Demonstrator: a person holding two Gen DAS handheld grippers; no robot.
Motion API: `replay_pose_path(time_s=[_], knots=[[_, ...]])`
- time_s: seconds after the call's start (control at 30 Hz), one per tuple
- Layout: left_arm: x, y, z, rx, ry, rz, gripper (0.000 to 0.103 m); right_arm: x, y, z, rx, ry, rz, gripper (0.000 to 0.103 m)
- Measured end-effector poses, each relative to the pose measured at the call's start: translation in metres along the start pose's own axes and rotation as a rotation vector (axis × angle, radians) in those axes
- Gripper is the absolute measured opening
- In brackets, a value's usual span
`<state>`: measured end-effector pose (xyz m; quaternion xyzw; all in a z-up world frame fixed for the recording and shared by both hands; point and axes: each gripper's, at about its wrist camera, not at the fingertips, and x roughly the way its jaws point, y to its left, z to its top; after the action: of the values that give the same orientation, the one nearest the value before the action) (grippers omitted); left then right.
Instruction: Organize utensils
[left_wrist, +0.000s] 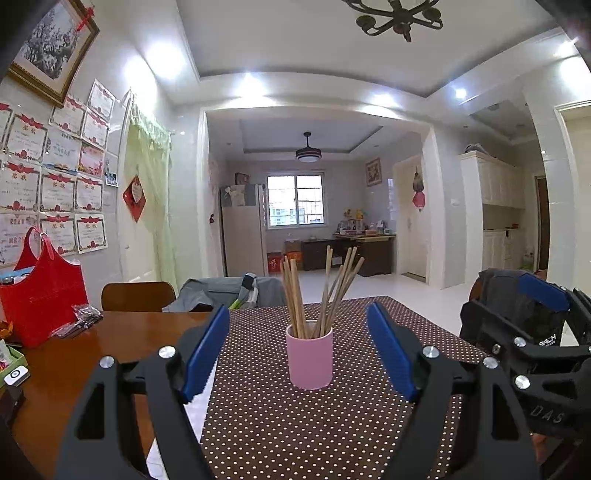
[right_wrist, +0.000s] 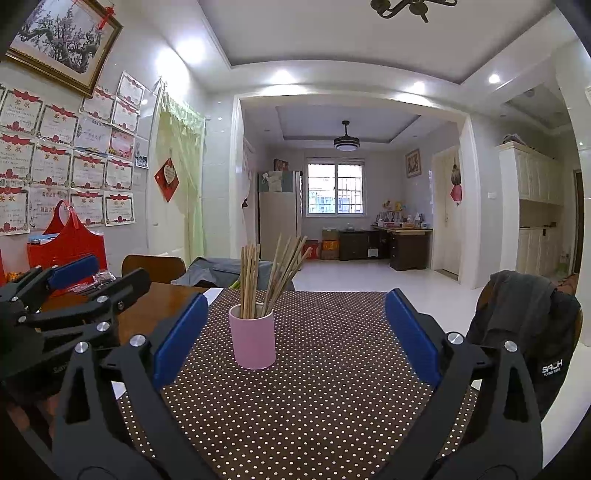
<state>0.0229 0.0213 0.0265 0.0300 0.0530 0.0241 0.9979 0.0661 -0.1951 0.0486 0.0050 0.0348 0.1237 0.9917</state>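
Pink cup (left_wrist: 309, 357) w/ chopsticks (left_wrist: 322, 291) stands upright on dotted cloth (left_wrist: 295, 424). Left gripper (left_wrist: 298, 347) & right gripper (right_wrist: 295, 332): both jaws released, holding nothing.

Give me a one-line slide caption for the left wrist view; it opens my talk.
Open left gripper faces a pink cup of chopsticks on a polka-dot runner.

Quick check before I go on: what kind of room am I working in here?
Most likely a home dining area opening onto a living space: a wooden dining table with a dotted cloth, a pink cup of chopsticks, and a fridge beyond.
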Motion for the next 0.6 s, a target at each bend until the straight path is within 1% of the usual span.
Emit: replay_pose_path(time_s=[0.6], knots=[[-0.0020, -0.0027, -0.0033, 0.004, 0.006, -0.003, 0.076, -0.0012, -0.0005, -0.0014, 0.000, 0.002, -0.004, 0.095]])
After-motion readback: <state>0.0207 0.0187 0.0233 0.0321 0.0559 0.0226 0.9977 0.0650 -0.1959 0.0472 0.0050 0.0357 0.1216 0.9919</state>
